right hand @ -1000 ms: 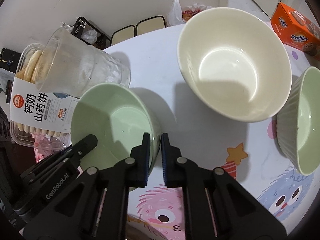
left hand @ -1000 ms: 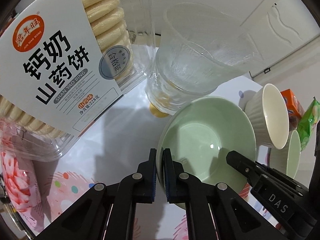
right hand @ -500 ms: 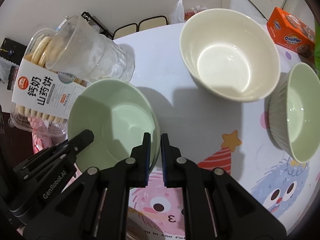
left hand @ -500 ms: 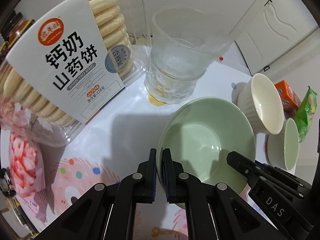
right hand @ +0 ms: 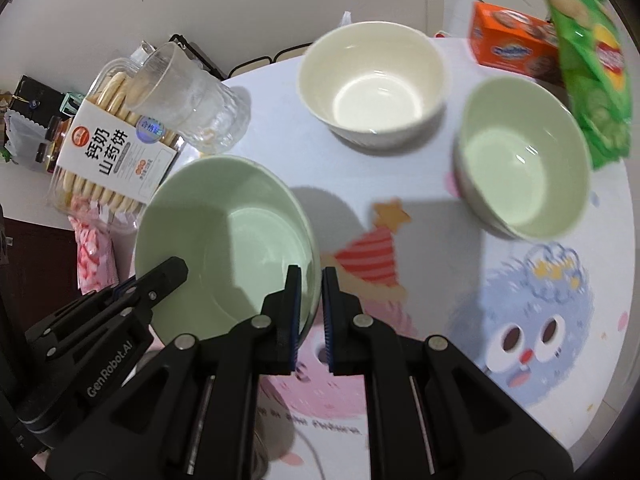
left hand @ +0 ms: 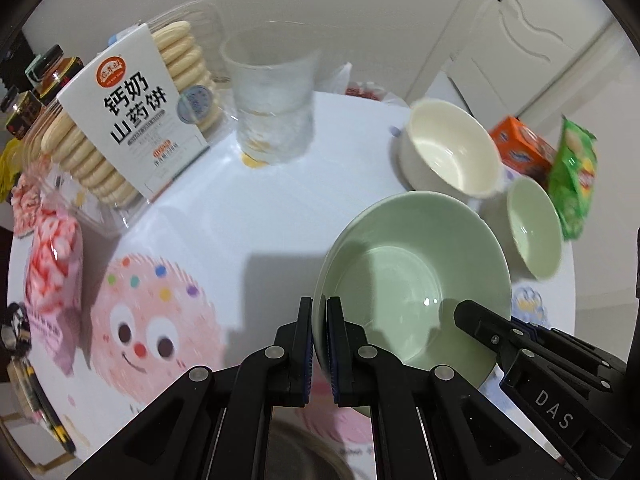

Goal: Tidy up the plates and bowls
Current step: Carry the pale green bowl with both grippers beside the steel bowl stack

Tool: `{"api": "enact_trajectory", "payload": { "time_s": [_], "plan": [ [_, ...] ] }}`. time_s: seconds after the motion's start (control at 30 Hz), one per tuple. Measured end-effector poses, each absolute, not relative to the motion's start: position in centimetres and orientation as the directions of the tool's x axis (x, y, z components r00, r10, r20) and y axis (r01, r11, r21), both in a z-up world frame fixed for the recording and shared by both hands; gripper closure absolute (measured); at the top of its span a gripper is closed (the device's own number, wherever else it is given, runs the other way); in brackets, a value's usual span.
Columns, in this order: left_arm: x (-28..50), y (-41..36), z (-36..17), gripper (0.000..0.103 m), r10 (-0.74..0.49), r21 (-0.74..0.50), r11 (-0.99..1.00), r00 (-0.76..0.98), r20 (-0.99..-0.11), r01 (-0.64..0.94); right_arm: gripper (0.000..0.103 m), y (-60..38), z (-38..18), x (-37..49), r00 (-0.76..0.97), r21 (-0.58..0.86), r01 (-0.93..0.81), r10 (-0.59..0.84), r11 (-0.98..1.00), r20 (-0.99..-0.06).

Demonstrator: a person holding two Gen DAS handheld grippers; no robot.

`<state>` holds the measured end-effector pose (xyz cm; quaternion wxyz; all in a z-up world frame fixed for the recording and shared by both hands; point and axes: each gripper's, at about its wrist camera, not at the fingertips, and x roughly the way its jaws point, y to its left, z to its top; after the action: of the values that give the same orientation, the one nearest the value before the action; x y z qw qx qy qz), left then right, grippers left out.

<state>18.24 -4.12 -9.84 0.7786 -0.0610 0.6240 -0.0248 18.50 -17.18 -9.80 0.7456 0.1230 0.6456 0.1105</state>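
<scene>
A large pale green bowl (left hand: pixel 404 280) is held above the white cartoon-print table (left hand: pixel 248 216). My left gripper (left hand: pixel 319 320) is shut on its left rim. My right gripper (right hand: pixel 311 284) is shut on its right rim; the bowl also shows in the right wrist view (right hand: pixel 224 240). A cream bowl (right hand: pixel 372 80) stands on the table at the back, also seen in the left wrist view (left hand: pixel 448 148). A smaller green bowl (right hand: pixel 524 156) stands to its right, also seen in the left wrist view (left hand: pixel 534 228).
A clear glass cup (left hand: pixel 272 92) and a biscuit box (left hand: pixel 132 112) stand at the back left. A pink snack bag (left hand: pixel 52 252) lies at the left edge. An orange box (right hand: pixel 512 44) and a green chip bag (right hand: pixel 592 60) are at the back right.
Both grippers have lifted the large green bowl and pulled it back toward the near side of the table; the cup, biscuit box and other bowls now look farther away.
</scene>
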Motion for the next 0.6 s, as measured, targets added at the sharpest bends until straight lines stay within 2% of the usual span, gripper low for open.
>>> {"api": "enact_trajectory", "payload": {
  "time_s": [0.43,0.6],
  "plan": [
    [10.1,-10.0,-9.9,0.097,-0.141,-0.137,0.990,0.184,-0.973,0.039,0.090,-24.3,-9.7,10.8,0.126,0.320,0.021,0.315,0.947,-0.941],
    [7.8,-11.4,-11.6,0.097,-0.144,-0.137,0.989,0.144,-0.979,0.056,0.090,-25.8,-10.9,8.6,0.097,0.313,0.027,0.309,0.949,-0.946]
  ]
}}
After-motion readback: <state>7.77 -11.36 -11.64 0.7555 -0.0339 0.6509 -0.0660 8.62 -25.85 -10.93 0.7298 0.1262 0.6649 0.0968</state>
